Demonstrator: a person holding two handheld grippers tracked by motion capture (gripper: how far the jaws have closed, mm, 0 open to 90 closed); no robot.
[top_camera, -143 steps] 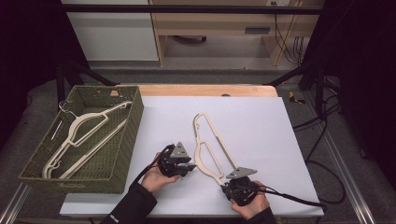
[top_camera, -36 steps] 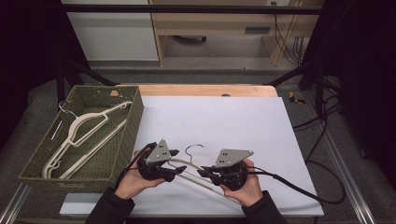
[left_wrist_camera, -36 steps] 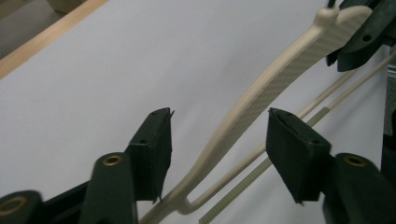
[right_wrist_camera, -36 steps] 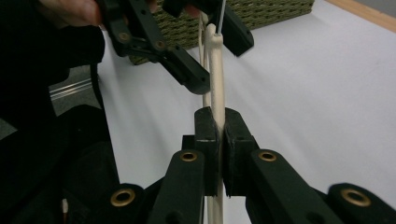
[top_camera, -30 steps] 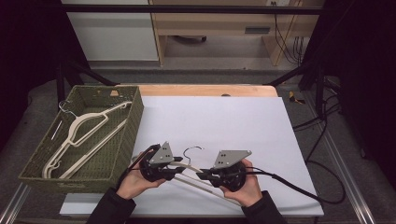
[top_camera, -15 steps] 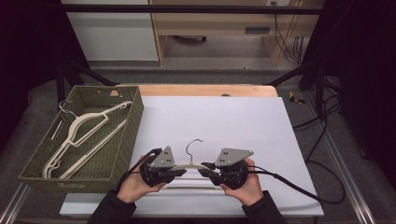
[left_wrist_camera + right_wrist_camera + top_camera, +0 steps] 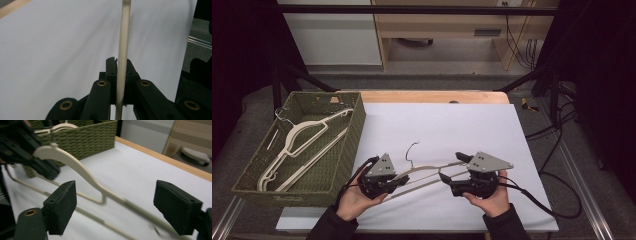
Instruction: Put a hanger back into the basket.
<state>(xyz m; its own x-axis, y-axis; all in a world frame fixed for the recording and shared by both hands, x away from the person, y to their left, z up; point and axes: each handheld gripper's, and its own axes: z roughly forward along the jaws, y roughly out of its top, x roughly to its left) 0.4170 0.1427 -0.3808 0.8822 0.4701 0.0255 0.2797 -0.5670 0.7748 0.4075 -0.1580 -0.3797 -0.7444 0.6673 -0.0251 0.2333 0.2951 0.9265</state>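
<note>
a: where does the cream hanger [image 7: 427, 172] sit in the high view?

b: low centre of the frame, over the white sheet [image 7: 472, 125] that covers the table, its wire hook pointing up the picture. the near edge of the sheet runs just below both hands; above the hanger the sheet is bare up to the wooden strip at the far edge.

a: and to the left?

b: the green woven basket [image 7: 349, 145] stands at the sheet's left edge, just beside the left hand, with other pale hangers [image 7: 299, 142] lying in it. to the right the sheet is free out to its edge, where cables trail.

a: any writing?

b: none that i can read.

a: the hands?

b: both forearms come in from the bottom edge, palms cupped under the tools. the left gripper [image 7: 398, 182] points right and its jaws are pressed onto the hanger; in the left gripper view the pale bar [image 7: 123, 62] runs straight up between the pads. the right gripper [image 7: 451, 169] points left, its jaws have just been opening and now stand spread; in the right gripper view the hanger's arm [image 7: 82, 173] passes between the pads without touching them.
</note>
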